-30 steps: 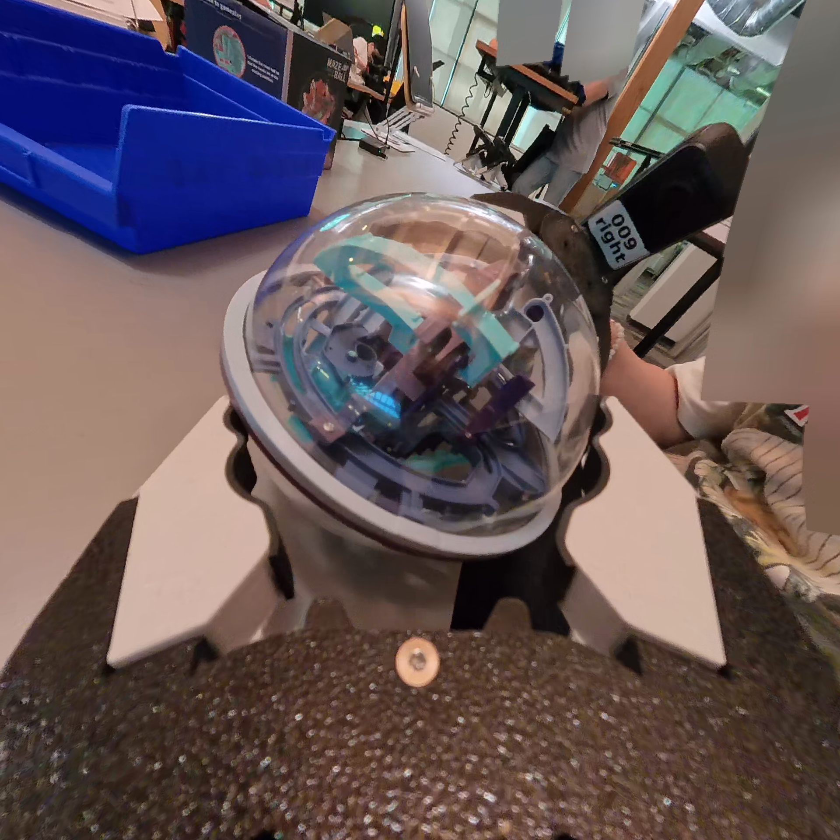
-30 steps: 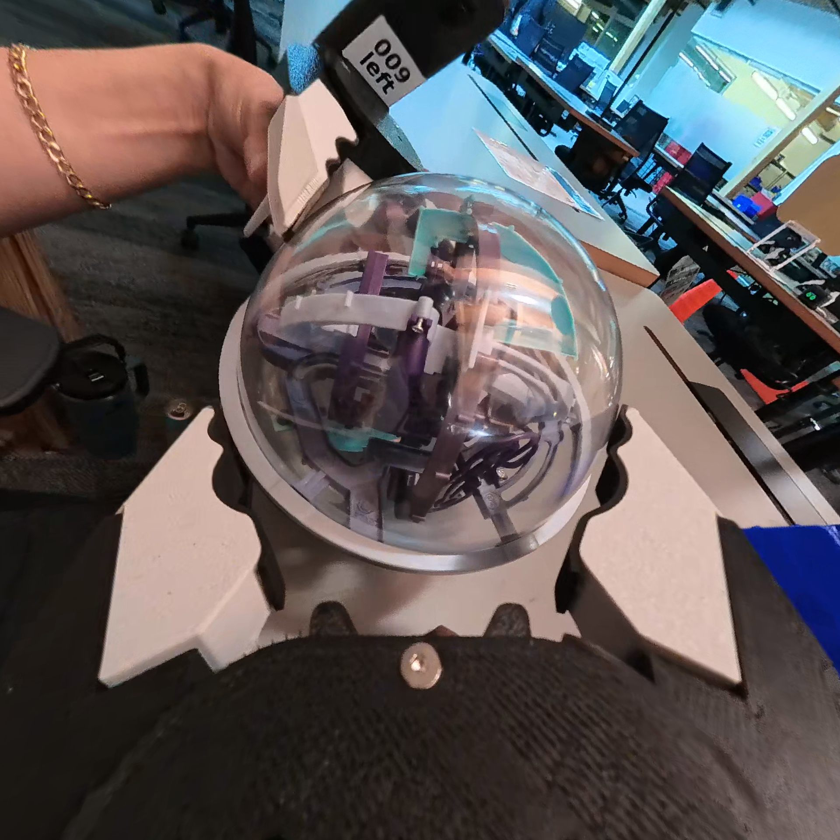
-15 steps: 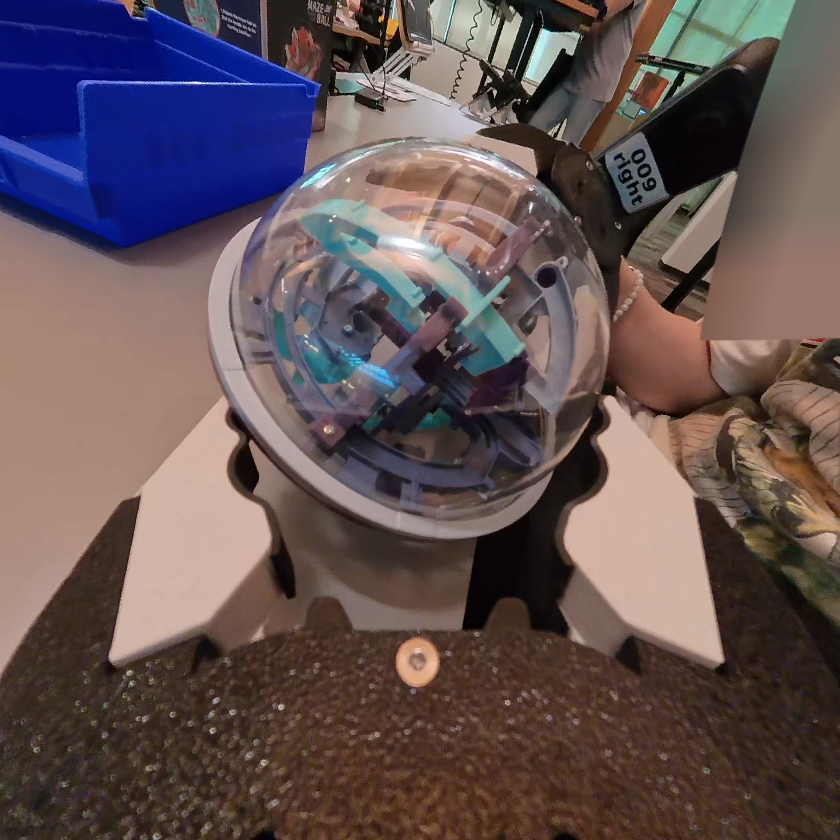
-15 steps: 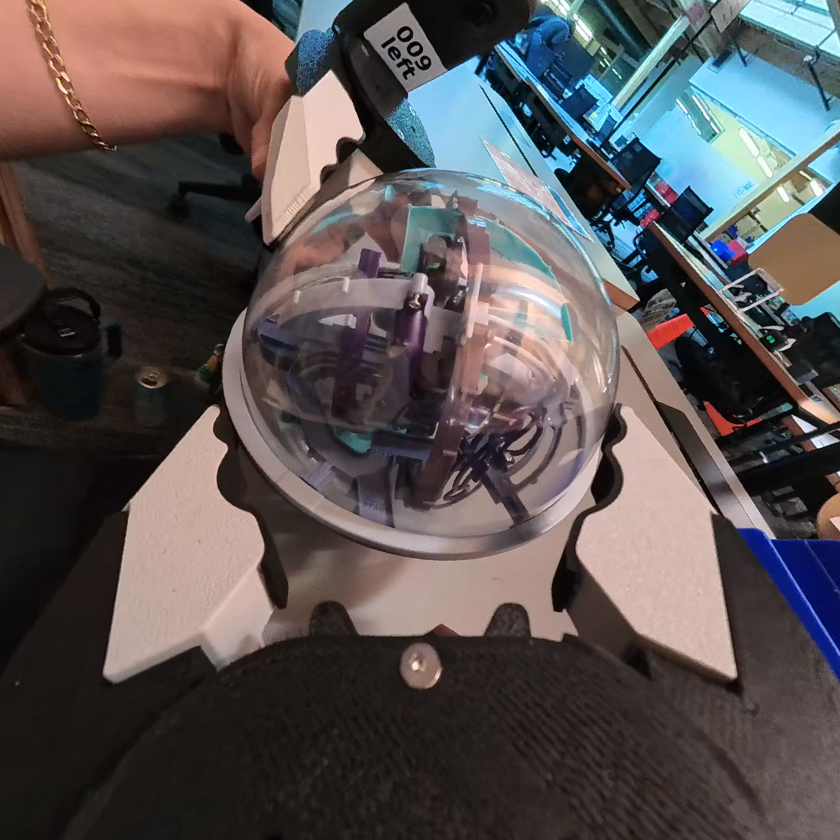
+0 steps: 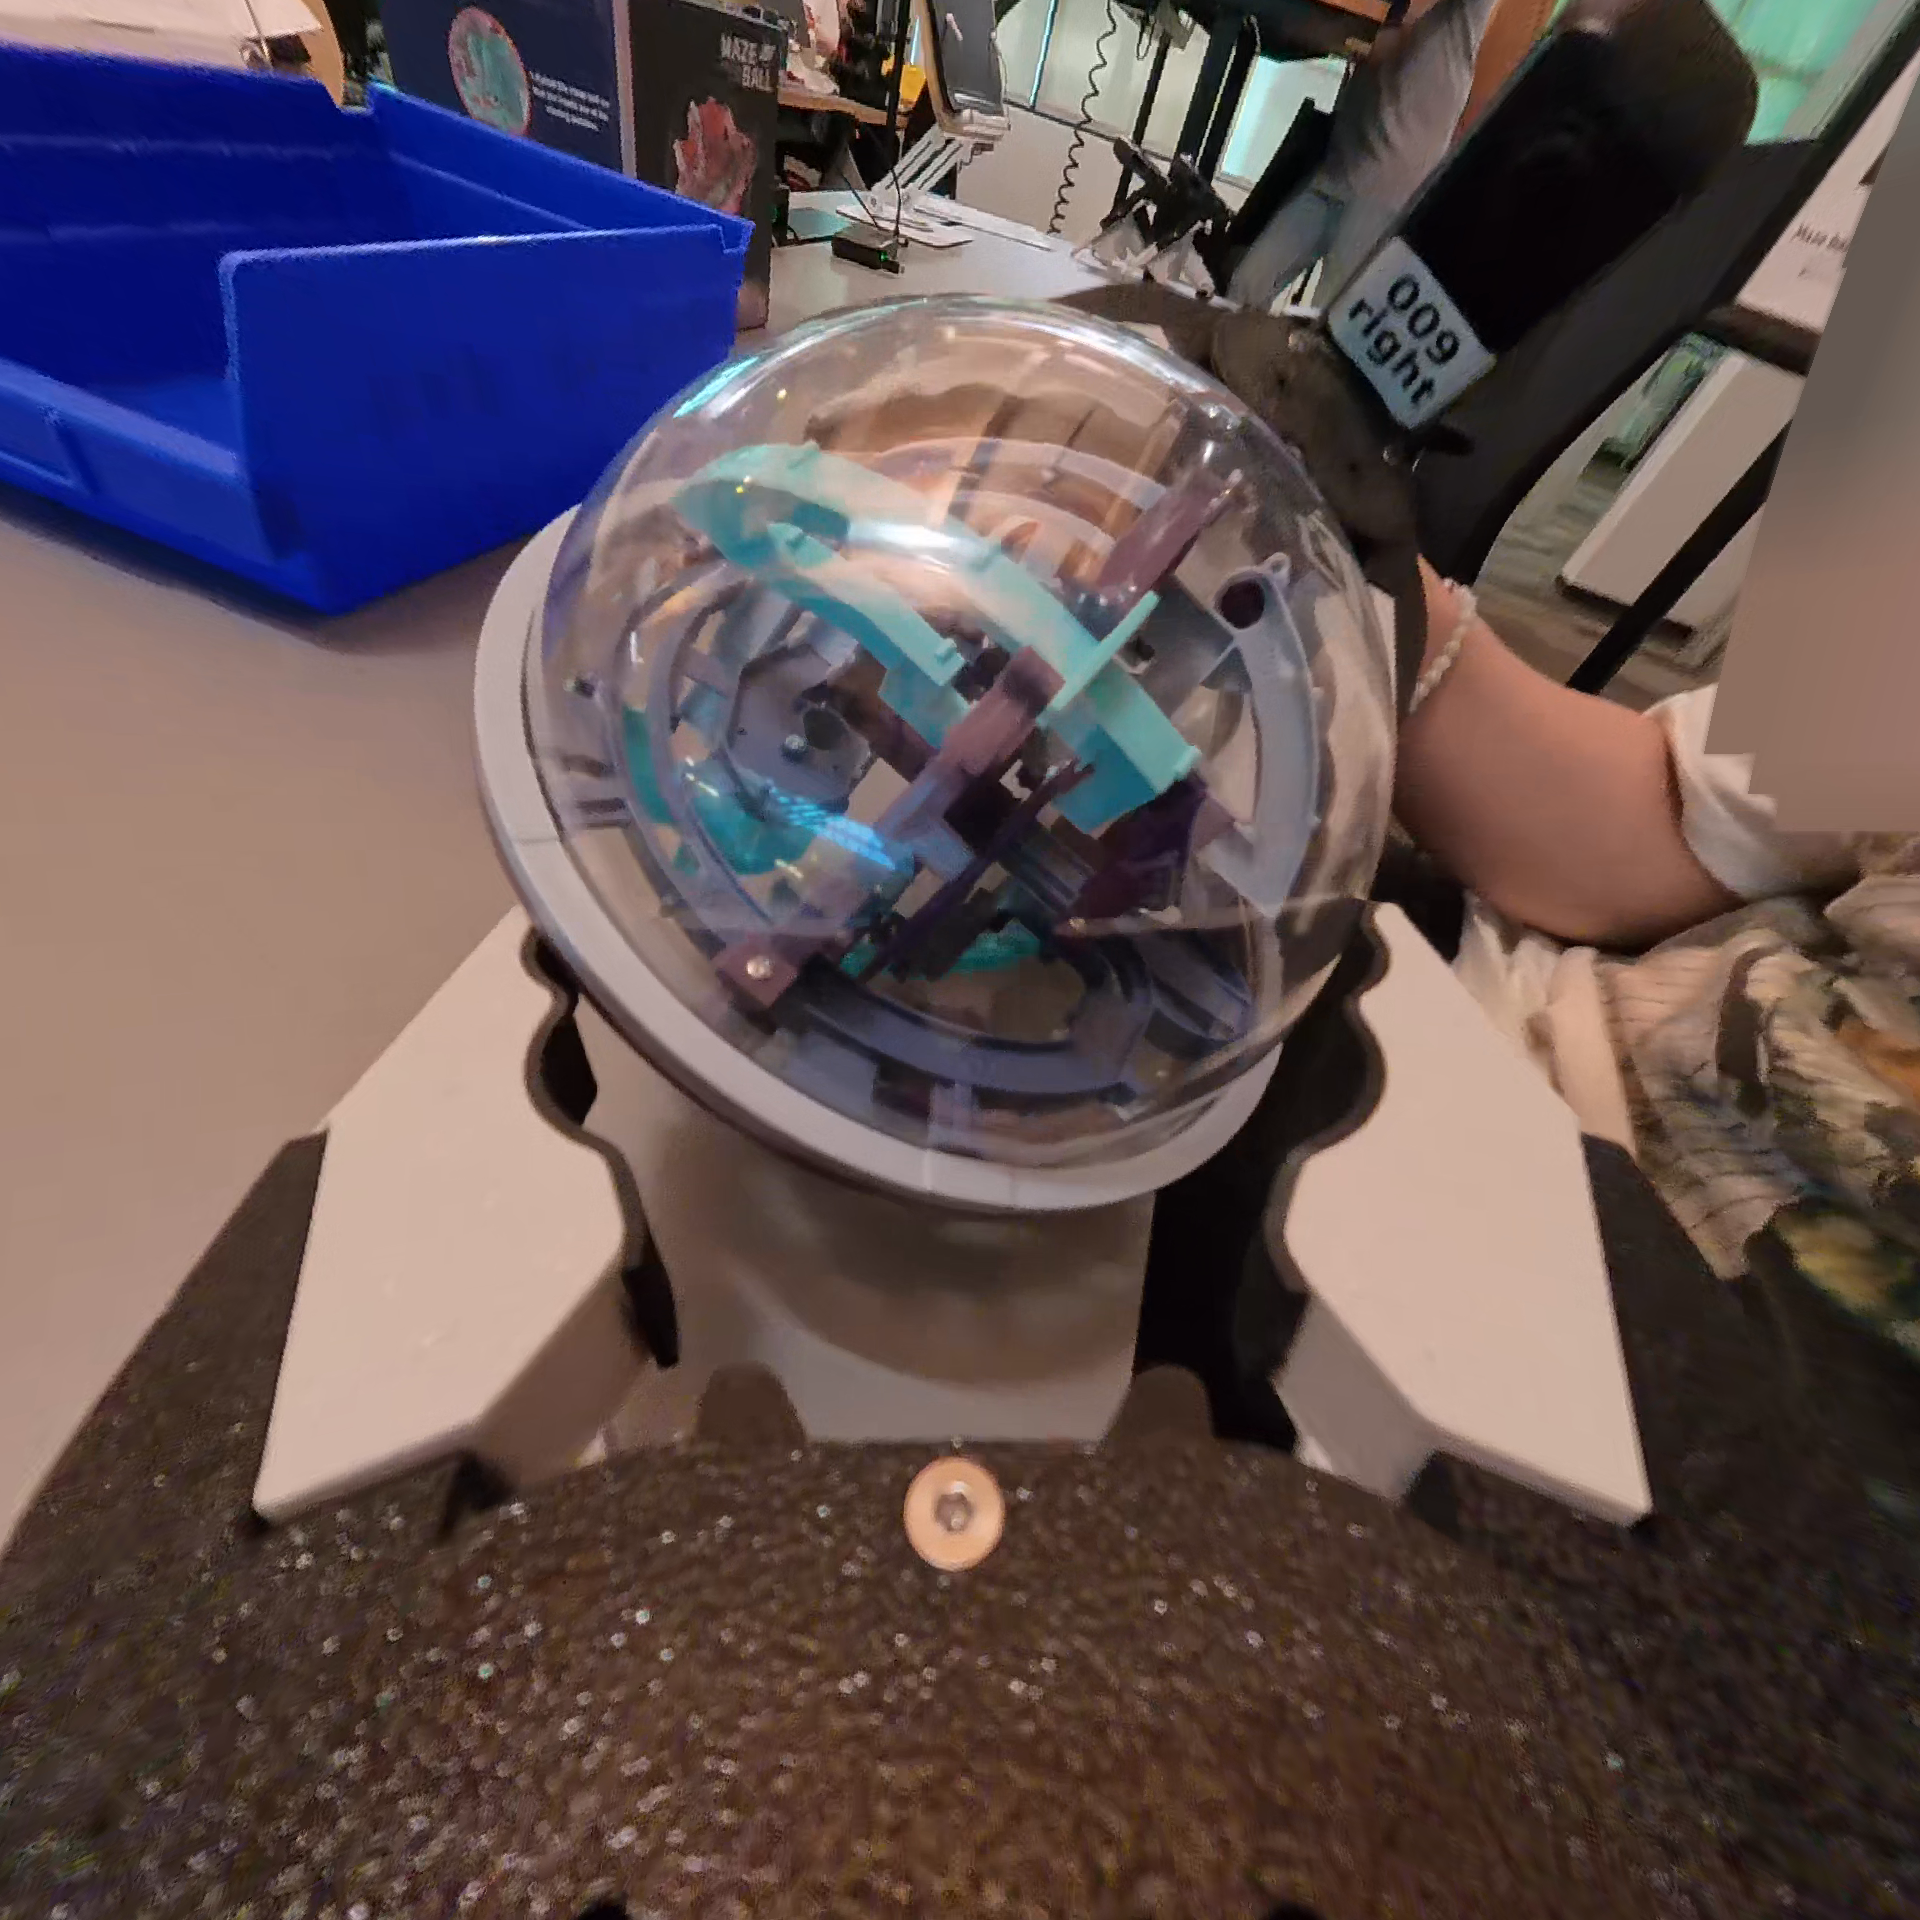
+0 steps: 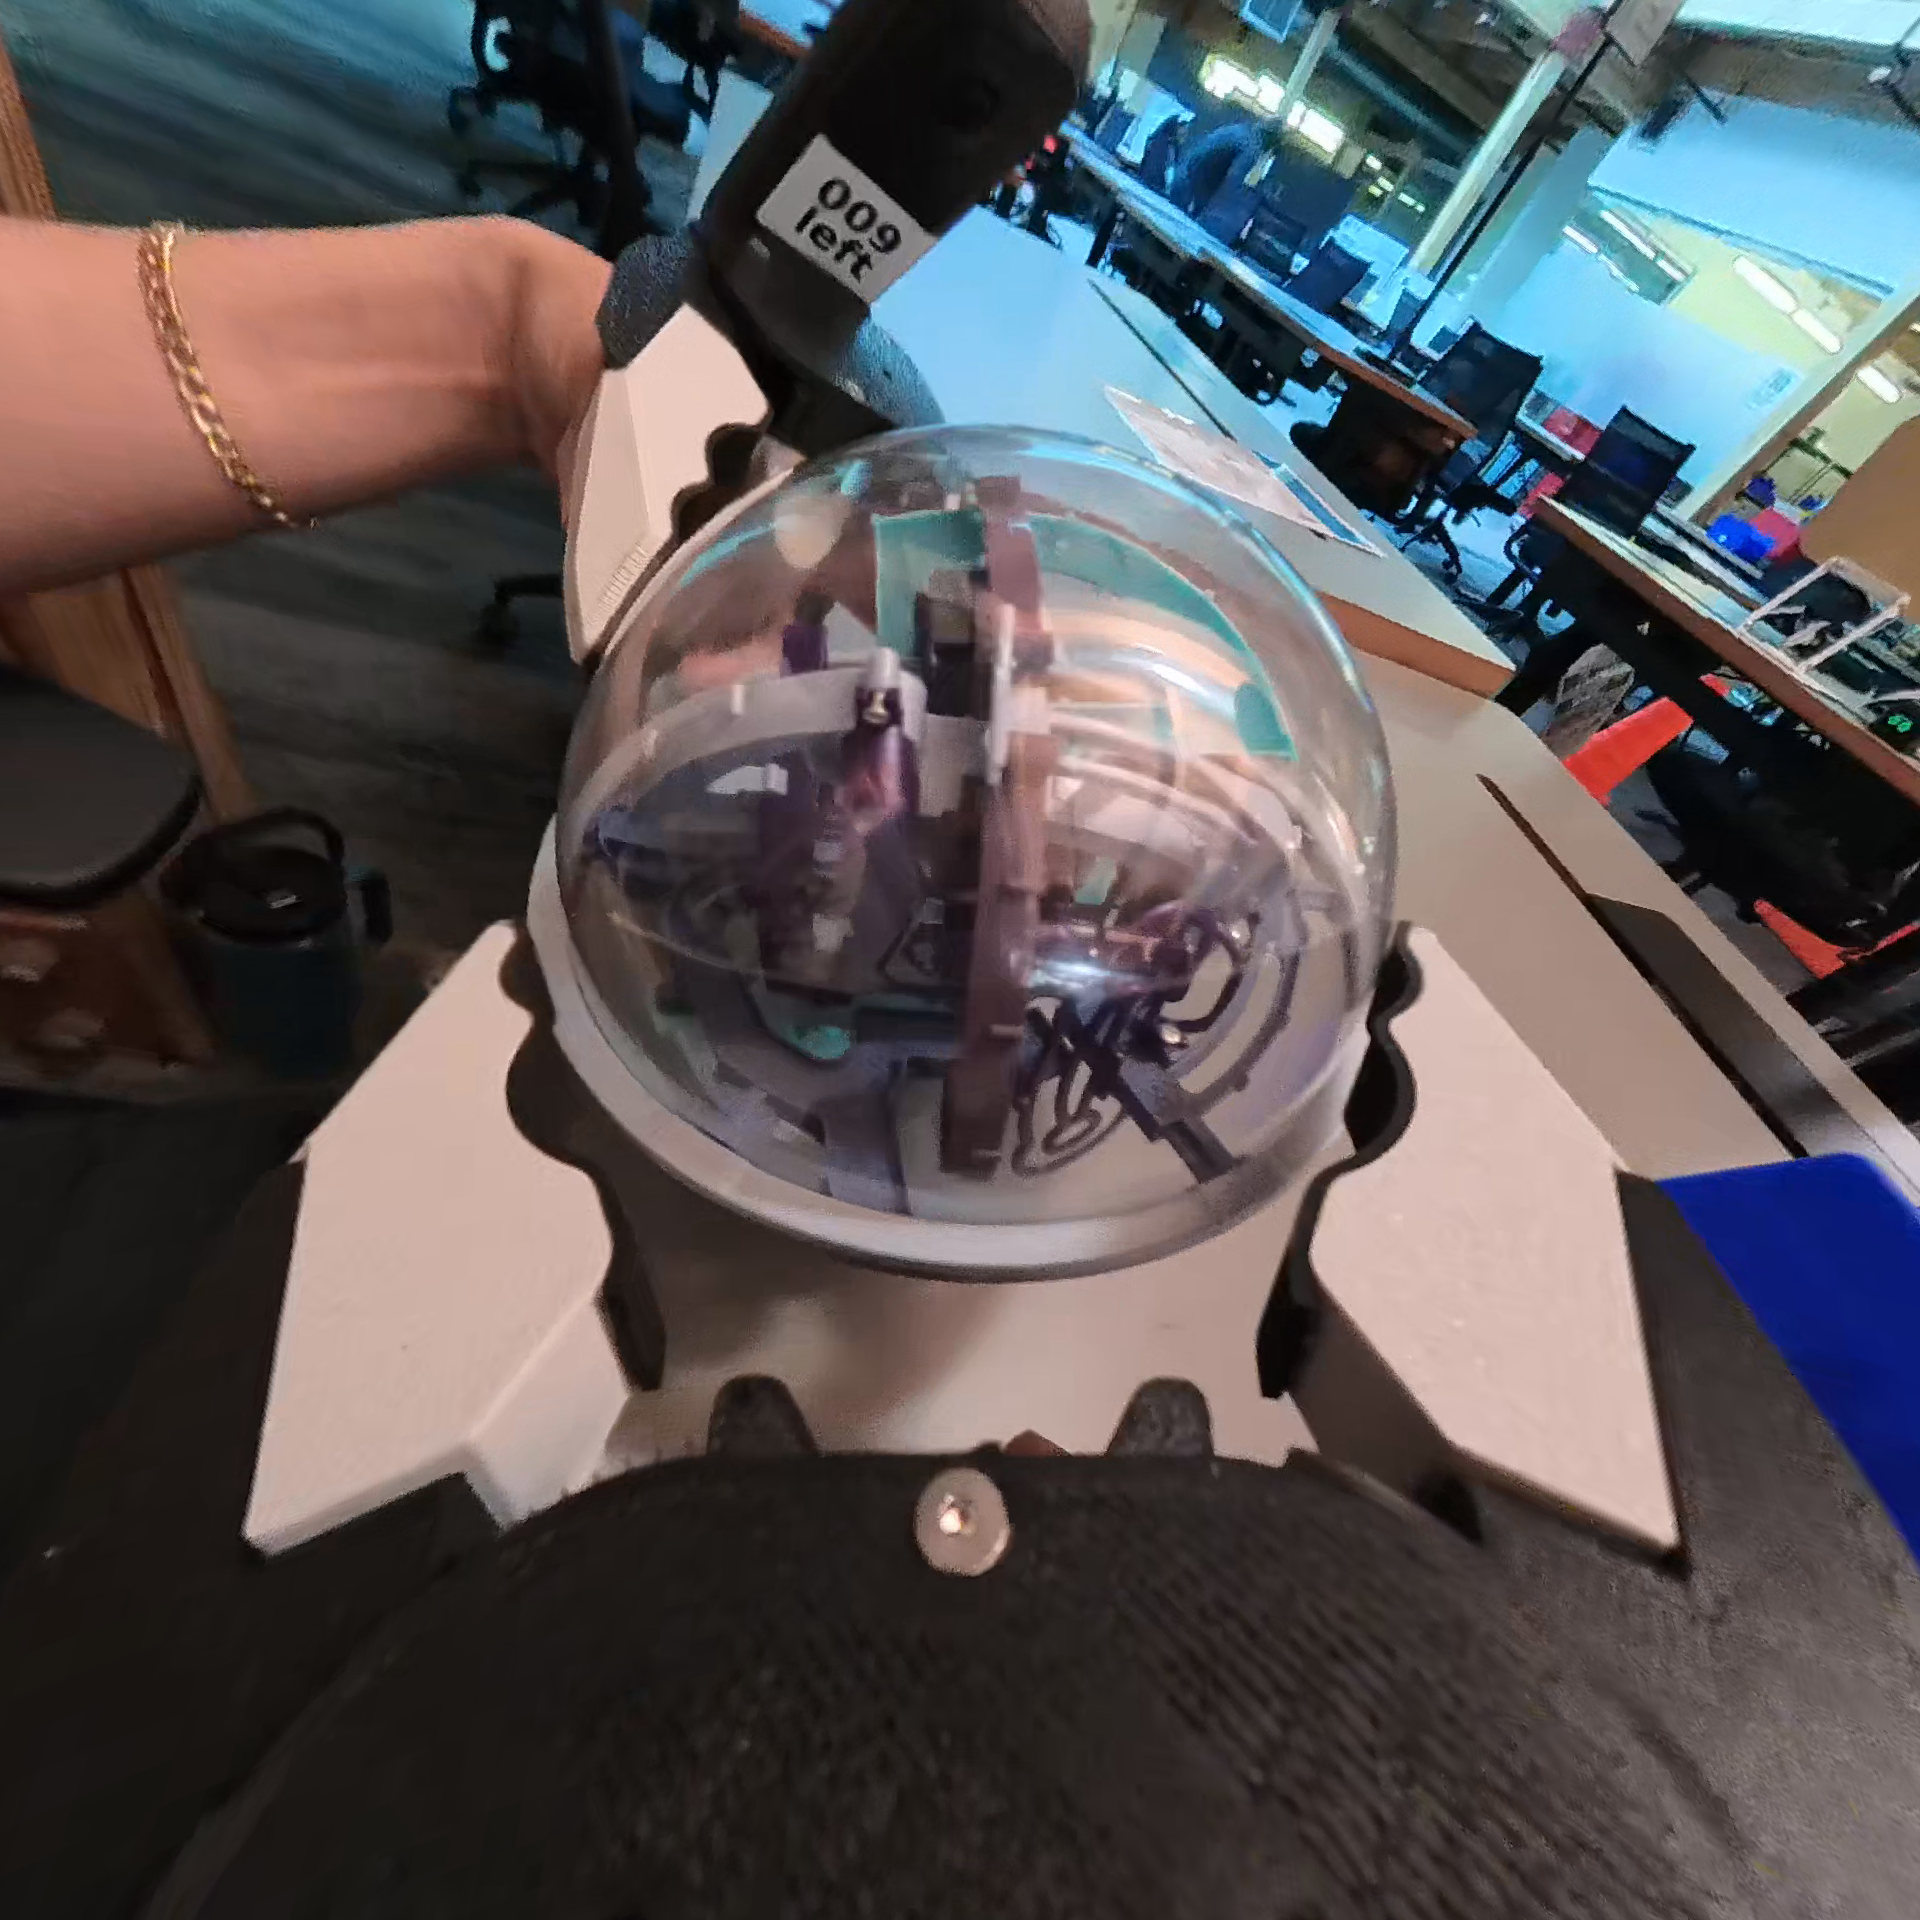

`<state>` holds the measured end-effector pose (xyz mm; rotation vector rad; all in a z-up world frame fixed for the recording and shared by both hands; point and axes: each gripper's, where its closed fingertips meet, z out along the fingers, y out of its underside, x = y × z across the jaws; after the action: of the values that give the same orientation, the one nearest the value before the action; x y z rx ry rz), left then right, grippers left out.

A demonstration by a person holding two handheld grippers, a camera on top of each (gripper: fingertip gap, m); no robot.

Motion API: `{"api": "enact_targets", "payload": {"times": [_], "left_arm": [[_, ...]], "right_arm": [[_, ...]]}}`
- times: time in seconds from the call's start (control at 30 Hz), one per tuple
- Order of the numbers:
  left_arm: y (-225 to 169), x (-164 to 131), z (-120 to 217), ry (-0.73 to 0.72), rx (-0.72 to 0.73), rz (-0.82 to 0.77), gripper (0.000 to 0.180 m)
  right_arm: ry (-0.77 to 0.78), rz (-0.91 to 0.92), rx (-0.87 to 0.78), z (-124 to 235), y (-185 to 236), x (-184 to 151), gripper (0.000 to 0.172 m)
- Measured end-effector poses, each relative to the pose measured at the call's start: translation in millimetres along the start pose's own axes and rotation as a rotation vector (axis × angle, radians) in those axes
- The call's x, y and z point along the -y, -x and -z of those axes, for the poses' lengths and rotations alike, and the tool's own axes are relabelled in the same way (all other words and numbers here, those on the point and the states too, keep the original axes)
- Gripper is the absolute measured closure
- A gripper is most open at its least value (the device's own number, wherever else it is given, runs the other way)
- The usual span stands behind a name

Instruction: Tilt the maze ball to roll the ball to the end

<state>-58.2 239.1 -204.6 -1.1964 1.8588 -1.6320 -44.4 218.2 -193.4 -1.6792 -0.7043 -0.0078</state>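
I had the maze ball point(image 5: 935, 748) cradled between both grippers, lifted clear of the tabletop point(image 5: 208, 831), and it sat tipped over to one side. My left gripper point(image 5: 956, 997) was spread wide around it, the scalloped black pads of its fingers point(image 5: 566, 1049) snug against the sphere just below the grey rim. My right gripper point(image 6: 956, 1029) did the same from the opposite side, fingers point(image 6: 1371, 1039) wide and pressed to the clear dome. Each gripper showed in the other's view, so the ball was pinched from two sides.

The little ball inside, I could not pick out among the teal and purple tracks; reflections and blur hid it.

To do this well, I judged that the tilts should be small and slow, both wrists turning together so the sphere would not slip in the pads. I reckoned a sharp roll would throw the ball off its track. Better to pause after each tilt, find the ball, then steer. The blue bin point(image 5: 364, 364) stood well apart, no bother.
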Motion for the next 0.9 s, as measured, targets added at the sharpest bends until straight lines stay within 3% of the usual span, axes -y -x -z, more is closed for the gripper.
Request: {"api": "enact_targets", "payload": {"times": [0.17,0.37,0.53,0.6,0.67,0.9], "left_arm": [[3.0,3.5,-5.0,-0.044,-0.039,0.151,0.041],[-0.1,-0.1,-6.6,-0.025,-0.071,0.191,0.041],[19.3,22.1,2.5,-0.133,0.125,-0.089,0.025],[8.5,32.4,6.2,-0.184,0.126,-0.250,0.038],[-2.3,31.2,4.0,-0.182,0.076,-0.292,0.054],[4.3,27.2,2.5,-0.196,0.018,-0.059,0.054]], "right_arm": [[0.008,-0.018,-0.028,-3.0,-3.5,-8.8,0.014],[-0.003,0.007,0.004,0.3,-2.5,-4.8,0.015],[0.021,0.021,-0.028,-0.2,-7.9,-8.8,0.015],[0.023,0.026,-0.027,-0.4,-7.6,-8.6,0.015],[0.025,0.024,-0.025,-1.0,-7.4,-7.9,0.015],[-0.049,-0.111,0.004,2.1,-10.3,2.8,0.016]]}}
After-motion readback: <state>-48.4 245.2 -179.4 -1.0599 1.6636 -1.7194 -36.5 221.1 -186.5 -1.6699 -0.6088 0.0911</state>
